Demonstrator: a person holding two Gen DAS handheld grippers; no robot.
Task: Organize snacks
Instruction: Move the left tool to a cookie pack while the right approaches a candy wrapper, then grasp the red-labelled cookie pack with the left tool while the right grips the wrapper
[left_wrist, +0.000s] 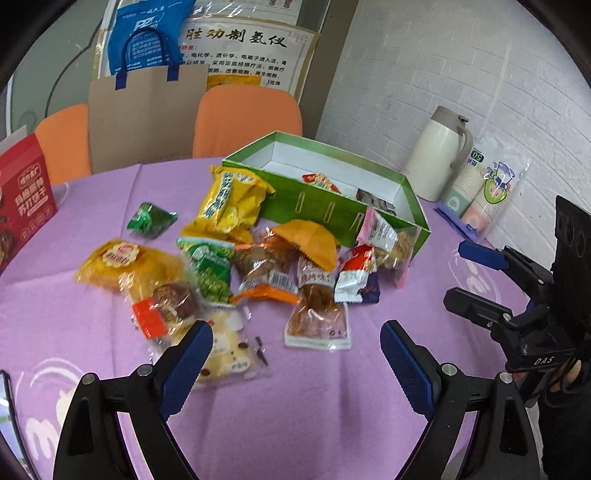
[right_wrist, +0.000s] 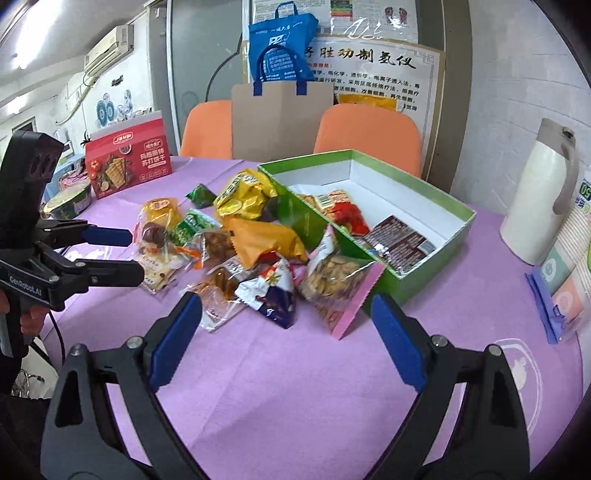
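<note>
Two grippers over purple cloth (right_wrist: 295, 387), both spread wide, nothing between the pads. Left gripper (left_wrist: 295, 365) low above bare cloth, its left finger (left_wrist: 186, 363) just in front of a pale packet (left_wrist: 229, 350). Right gripper (right_wrist: 286, 339) likewise over bare cloth, facing the pile; also seen at right edge of left view (left_wrist: 476, 273), jaws apart. Beyond the fingers, snack pile (left_wrist: 236, 258) loose on the cloth, packets overlapping: white-and-navy packet (right_wrist: 271, 291), pink-edged cracker bag (right_wrist: 340, 291) leaning on the box's near wall, orange packet (right_wrist: 264, 240), green pea packet (left_wrist: 208, 267), yellow cake packet (left_wrist: 125, 264), yellow chip bag (left_wrist: 231, 199) touching the box's left corner. Small green packet (left_wrist: 149, 219) apart, left of pile. Green box (right_wrist: 399, 280) open, behind and right of pile; inside, red packets (right_wrist: 340, 210) toward the middle and a brown bar (right_wrist: 399, 238) near the right end, far half bare white. Further out: red carton (right_wrist: 127, 162) at left, white flask (right_wrist: 535, 199) and sleeve of paper cups (left_wrist: 484, 192) at right by the wall. Behind table, two orange chairs (right_wrist: 365, 129), cardboard sheet (right_wrist: 280, 118), blue bag (right_wrist: 280, 48), poster (right_wrist: 384, 74).
</note>
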